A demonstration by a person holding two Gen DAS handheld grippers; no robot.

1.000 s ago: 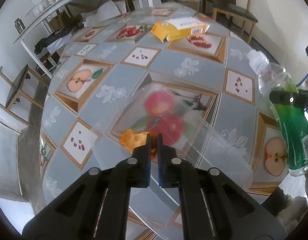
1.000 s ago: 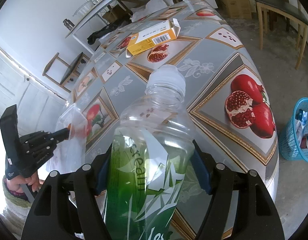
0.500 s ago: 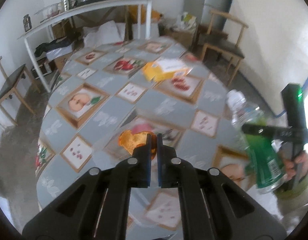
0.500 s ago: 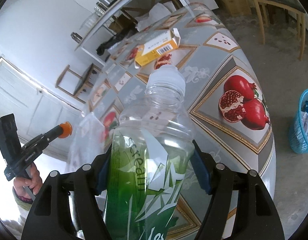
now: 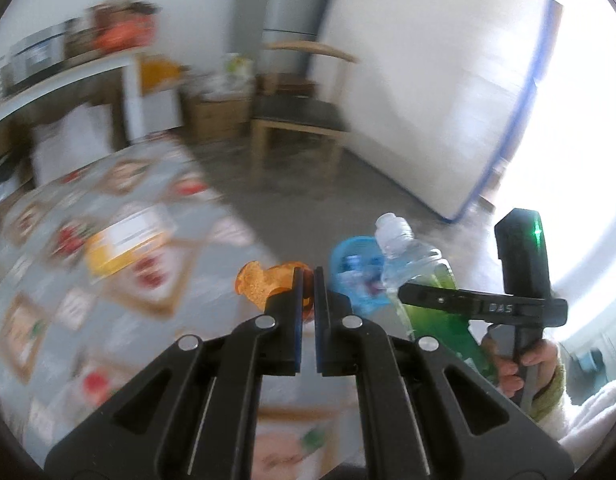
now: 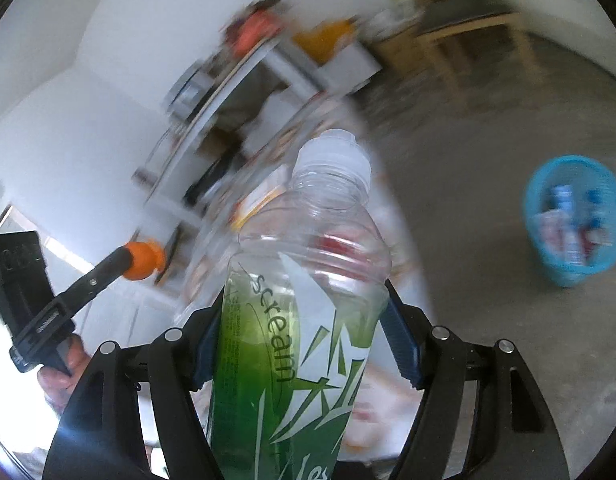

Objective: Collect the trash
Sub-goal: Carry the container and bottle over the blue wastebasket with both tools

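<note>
In the right wrist view, the right gripper (image 6: 303,344) is seen at the bottom centre, its jaws clamped on the green-labelled body of a plastic bottle (image 6: 308,280); the bottle's long axis runs up the frame along the fingers, with the capped neck pointing away from the camera. In the left wrist view, the left gripper (image 5: 308,292) is shown with its jaws nearly together, pinching an orange scrap (image 5: 263,284) that protrudes to the left of the fingertips; whether a clear film hangs from it cannot be told through the blur. Beyond the tips, the patterned table (image 5: 67,280) is seen in the lower left, with a yellow box (image 5: 123,240) left lying on it. The blue basket (image 6: 576,220) stands on the floor at the right edge of the right wrist view, well apart from the table and already holding some wrappers; in the left wrist view it appears just past the fingertips, partly hidden by the bottle. The basket lies ahead and to the right of the bottle's neck, so the right hand is judged the nearer, and the next move is judged to be a carry rightward over the rim.
</note>
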